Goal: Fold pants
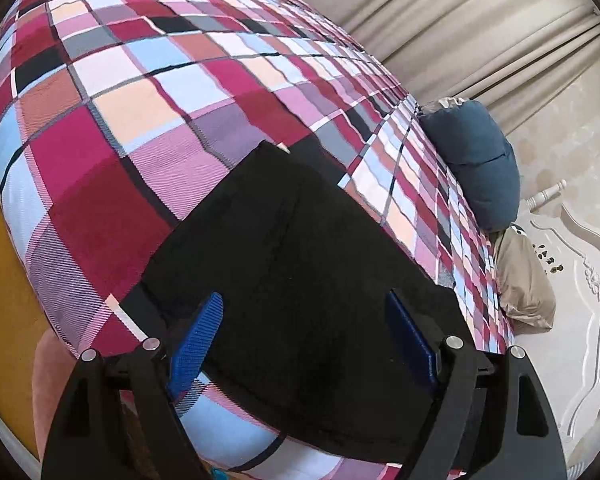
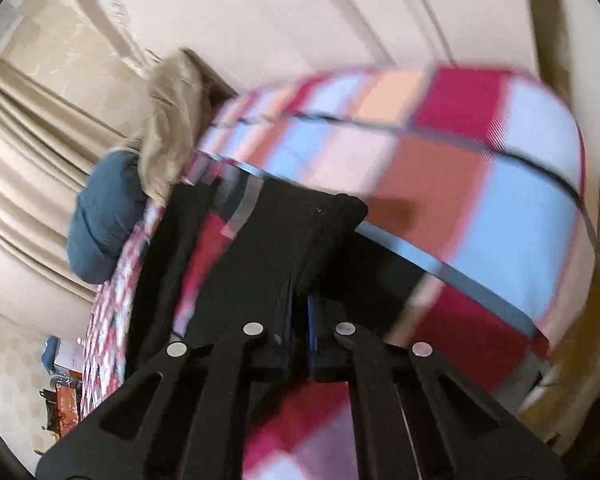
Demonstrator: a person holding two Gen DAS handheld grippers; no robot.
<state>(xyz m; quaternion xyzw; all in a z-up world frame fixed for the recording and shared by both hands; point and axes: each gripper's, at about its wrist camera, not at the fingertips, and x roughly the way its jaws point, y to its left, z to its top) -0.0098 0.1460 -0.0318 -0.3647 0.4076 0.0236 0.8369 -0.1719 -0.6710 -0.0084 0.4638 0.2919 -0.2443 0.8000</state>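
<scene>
The black pants lie flat on the plaid bedspread, near a blue pillow at the bed's edge. The left gripper hovers over them, its blue fingers spread wide. The right gripper is pressed together, seemingly pinching a raised fold of the pants, though blur obscures it.

Black pants, matt soft cloth, lie on the checked bedspread, a woven fabric with fine twill ribbing. Blue finger pads look ridged, rubbery plastic on matt black plastic arms with shiny metal pins. Teal cushion: smooth cloth. Headboard: glossy cream carved finish
</scene>
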